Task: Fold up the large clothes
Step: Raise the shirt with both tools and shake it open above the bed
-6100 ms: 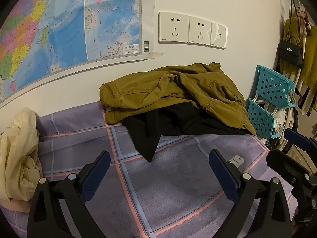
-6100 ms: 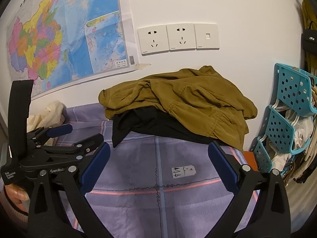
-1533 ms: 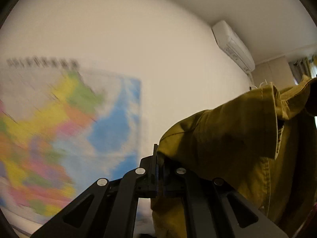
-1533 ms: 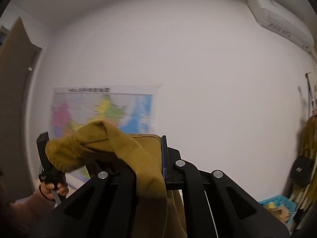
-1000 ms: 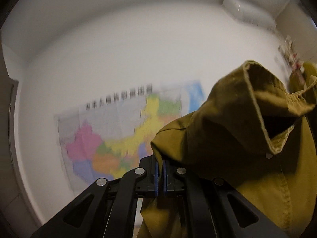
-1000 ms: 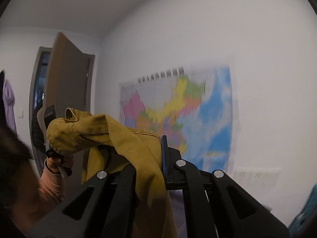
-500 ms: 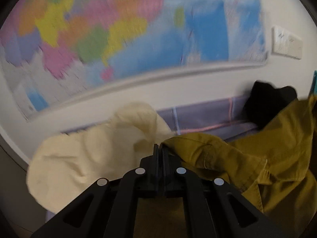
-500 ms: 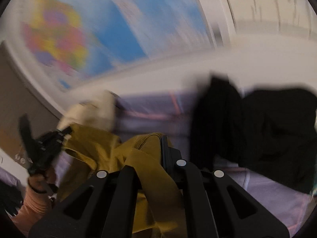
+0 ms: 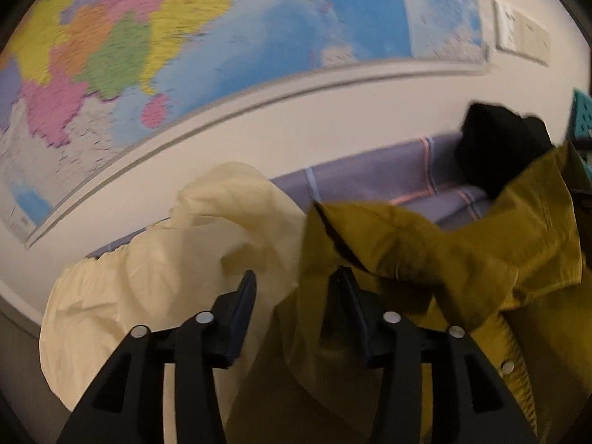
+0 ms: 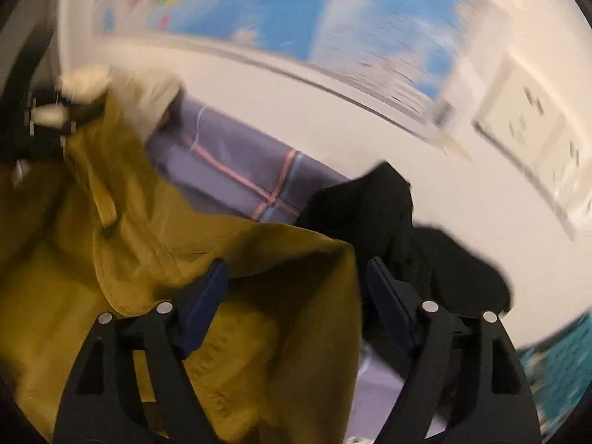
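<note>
The olive-brown jacket [image 9: 436,281] lies spread over the purple checked bed cover [image 9: 373,177], and it also shows in the right wrist view [image 10: 155,266]. My left gripper [image 9: 296,296] is open, with the jacket's edge lying loose between and beside its jaws. My right gripper [image 10: 296,288] is open too, with the jacket's other edge draped between its jaws. The left gripper shows at the far left of the right wrist view [image 10: 55,118].
A pale yellow garment [image 9: 177,259] is heaped at the left end of the bed. A black garment [image 10: 388,229] lies against the wall at the right. A map [image 9: 185,37] and wall sockets [image 9: 521,37] hang above. A teal basket [image 9: 582,118] stands at the right.
Both grippers swung the jacket down from high in the air onto the bed, then opened and let the cloth go.
</note>
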